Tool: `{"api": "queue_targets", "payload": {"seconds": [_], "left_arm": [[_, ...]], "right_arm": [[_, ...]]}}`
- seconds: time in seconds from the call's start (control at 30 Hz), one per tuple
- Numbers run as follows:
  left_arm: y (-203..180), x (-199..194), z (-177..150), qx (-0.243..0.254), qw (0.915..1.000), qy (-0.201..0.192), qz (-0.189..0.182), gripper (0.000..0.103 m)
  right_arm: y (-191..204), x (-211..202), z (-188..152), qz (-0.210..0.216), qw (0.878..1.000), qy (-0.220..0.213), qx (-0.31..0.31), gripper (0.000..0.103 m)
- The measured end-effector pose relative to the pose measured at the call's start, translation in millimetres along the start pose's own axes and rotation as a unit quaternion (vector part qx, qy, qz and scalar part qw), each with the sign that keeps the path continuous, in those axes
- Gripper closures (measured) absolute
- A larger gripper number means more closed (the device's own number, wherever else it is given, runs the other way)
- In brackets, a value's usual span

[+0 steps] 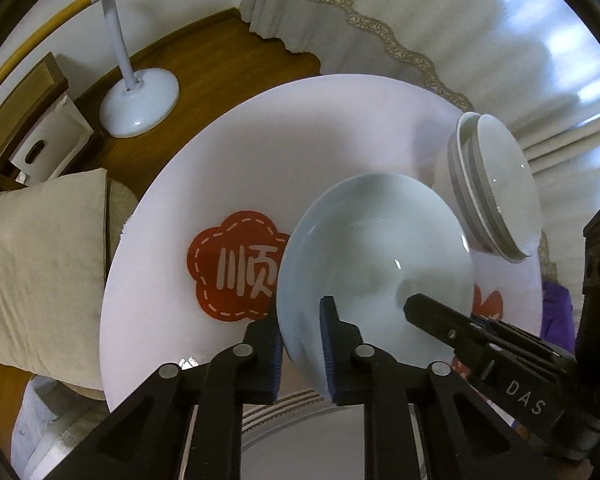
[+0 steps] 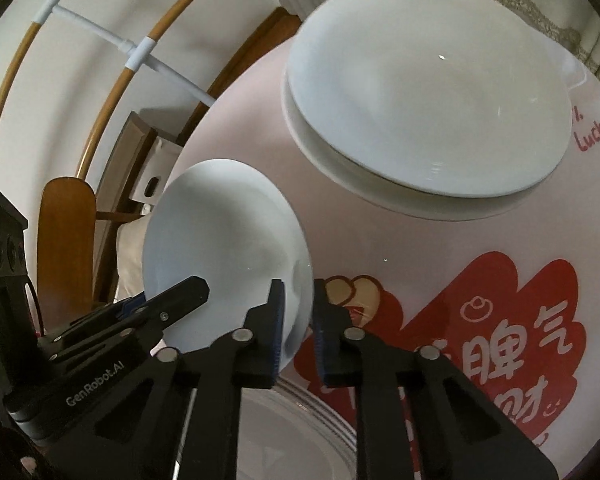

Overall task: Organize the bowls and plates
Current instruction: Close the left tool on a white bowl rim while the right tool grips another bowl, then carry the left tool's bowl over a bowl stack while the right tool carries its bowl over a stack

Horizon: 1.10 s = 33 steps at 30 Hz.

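The bowl [image 1: 374, 264] sat on the surface [image 1: 228, 152] just beside the plate stack [image 1: 496, 188] — held at opposite sides of its rim. The left gripper [image 1: 300, 344] was clamped on the rim's near-left edge; the right gripper [image 2: 298, 324] pinched the rim across from it. Neither hand was nearer: both had it. The stack lay beyond the bowl, away from both grippers — so the coming move, I judged, would carry the bowl up and toward the stack.
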<state>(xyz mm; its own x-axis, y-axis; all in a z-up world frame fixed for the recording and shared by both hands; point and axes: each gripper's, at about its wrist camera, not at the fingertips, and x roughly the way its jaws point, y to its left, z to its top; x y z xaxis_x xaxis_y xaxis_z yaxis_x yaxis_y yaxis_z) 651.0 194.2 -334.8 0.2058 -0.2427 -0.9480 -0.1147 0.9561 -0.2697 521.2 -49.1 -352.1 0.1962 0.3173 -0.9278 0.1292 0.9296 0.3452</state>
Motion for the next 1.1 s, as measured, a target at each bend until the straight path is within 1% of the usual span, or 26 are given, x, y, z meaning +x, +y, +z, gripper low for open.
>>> {"api": "queue_targets", "payload": {"seconds": [0.1,0.17,0.3,0.43,0.7,0.83,0.93,1.1], "left_arm": [[-1.8,1.6,-0.1,-0.003,1.0000,-0.006,0.003,0.096],[-1.7,-0.1,-2.3,-0.009,0.9999,-0.011,-0.004,0.097],[-4.6,-8.6,-9.2,-0.015,0.9995,-0.028,0.000,0.097],[-11.0,-23.9,-19.9,-0.024,0.9987,-0.044,0.011,0.097],[-35.5,-73.1,-49.8,-0.045,0.9936,-0.101,0.023,0.097],[-61.1,-93.6,-60.6,-0.042,0.9903,-0.130,0.026,0.097],[-82.2,-102.2,-61.2,-0.031,0.9893,-0.141,0.023,0.097],[-114.7,-100.6,-48.8,-0.010,0.9891,-0.146,0.014,0.097]], "right_arm": [[-0.7,1.9,0.4,0.005,1.000,-0.001,-0.007,0.091],[-2.2,2.2,-0.3,0.009,1.000,-0.001,-0.008,0.092],[-1.4,4.7,-1.2,0.023,1.000,0.009,-0.013,0.091],[-0.7,-4.0,-3.2,0.040,0.999,0.013,-0.022,0.091],[5.3,-49.1,-6.3,0.071,0.995,0.005,-0.072,0.091],[-2.0,-78.0,-5.3,0.085,0.993,-0.006,-0.086,0.091],[-11.2,-98.5,0.3,0.088,0.992,-0.020,-0.093,0.091],[-37.7,-123.9,17.7,0.083,0.992,-0.041,-0.085,0.091]]}}
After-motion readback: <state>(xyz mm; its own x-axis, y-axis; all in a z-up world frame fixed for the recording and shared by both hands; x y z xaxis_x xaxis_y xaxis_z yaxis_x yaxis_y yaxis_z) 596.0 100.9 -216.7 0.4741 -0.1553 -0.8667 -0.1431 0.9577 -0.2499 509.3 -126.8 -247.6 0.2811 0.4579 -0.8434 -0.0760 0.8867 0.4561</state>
